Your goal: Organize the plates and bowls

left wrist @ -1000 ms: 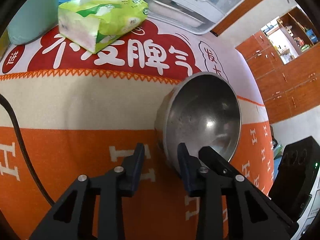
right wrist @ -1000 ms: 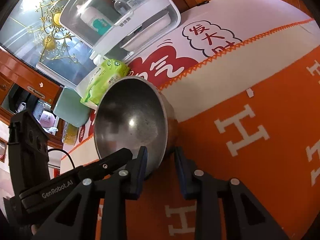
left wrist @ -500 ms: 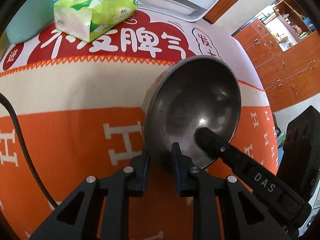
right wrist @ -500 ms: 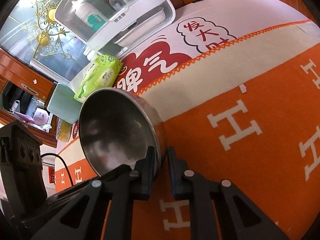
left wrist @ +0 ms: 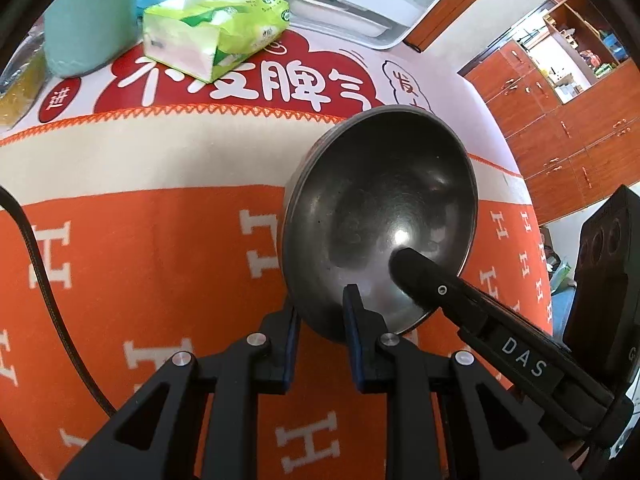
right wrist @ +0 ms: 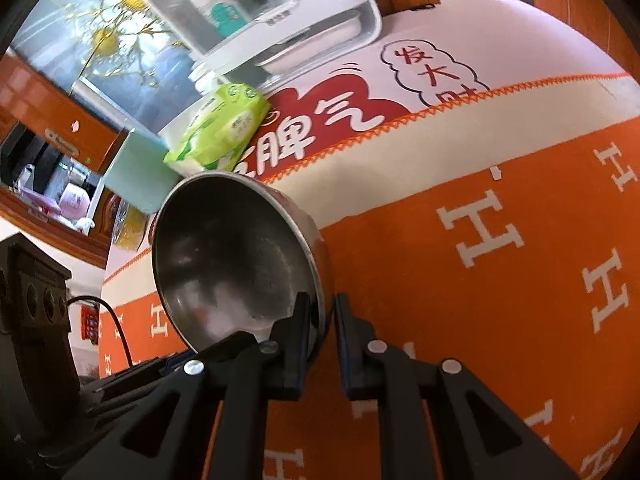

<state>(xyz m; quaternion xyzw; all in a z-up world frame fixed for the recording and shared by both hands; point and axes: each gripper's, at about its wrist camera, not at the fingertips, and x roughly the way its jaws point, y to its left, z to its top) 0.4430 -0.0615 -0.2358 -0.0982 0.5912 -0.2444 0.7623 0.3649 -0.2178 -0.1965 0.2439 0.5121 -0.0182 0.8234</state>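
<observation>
Bowl (left wrist: 380, 216) lifted, tilted — L tongs (left wrist: 320, 332) & R tongs (right wrist: 323, 320) both clamped on rim.

Each camera sits close behind its own fingers, looking steeply down past them at the orange cloth (left wrist: 168, 264). Both views share the steel bowl (left wrist: 380, 216) just ahead of the fingers, and beyond it the tissue pack (right wrist: 224, 132) and white appliance (right wrist: 280, 20).
</observation>
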